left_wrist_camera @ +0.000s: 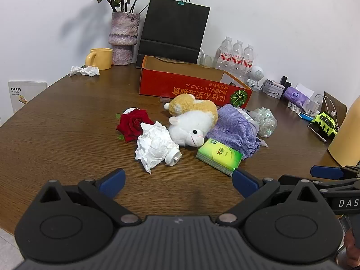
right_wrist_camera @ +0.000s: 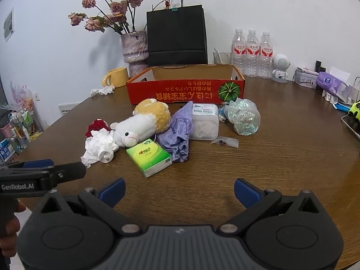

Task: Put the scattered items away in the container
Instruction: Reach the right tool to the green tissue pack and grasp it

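From the left wrist view, the left hand-held gripper [left_wrist_camera: 177,183] hangs released over bare counter [left_wrist_camera: 67,135], jaws wide with nothing between them. Taking the red cardboard box [left_wrist_camera: 193,85] as landmark, the clutter lies just in front of its near wall: a plush sheep [left_wrist_camera: 191,121], a crumpled tissue [left_wrist_camera: 154,144] on its left touching a red rose [left_wrist_camera: 132,123], a green tissue pack [left_wrist_camera: 219,155] nearest the gripper, and a purple cloth pouch [left_wrist_camera: 236,128] on its right. These things overlap, so closing on the tissue could, I judge, drag the small white cap [left_wrist_camera: 173,155] or the rose along and drop them short of the box.

From the right wrist view, the right hand-held gripper [right_wrist_camera: 178,193] is likewise released and empty, well in front of the box [right_wrist_camera: 184,90]. A clear plastic tub [right_wrist_camera: 205,121] and an iridescent wrapper [right_wrist_camera: 244,115] sit just before the box's right half. The left tool's finger reaches in beside the tissue [right_wrist_camera: 99,146]; both tools aiming at one pile risks a clash.
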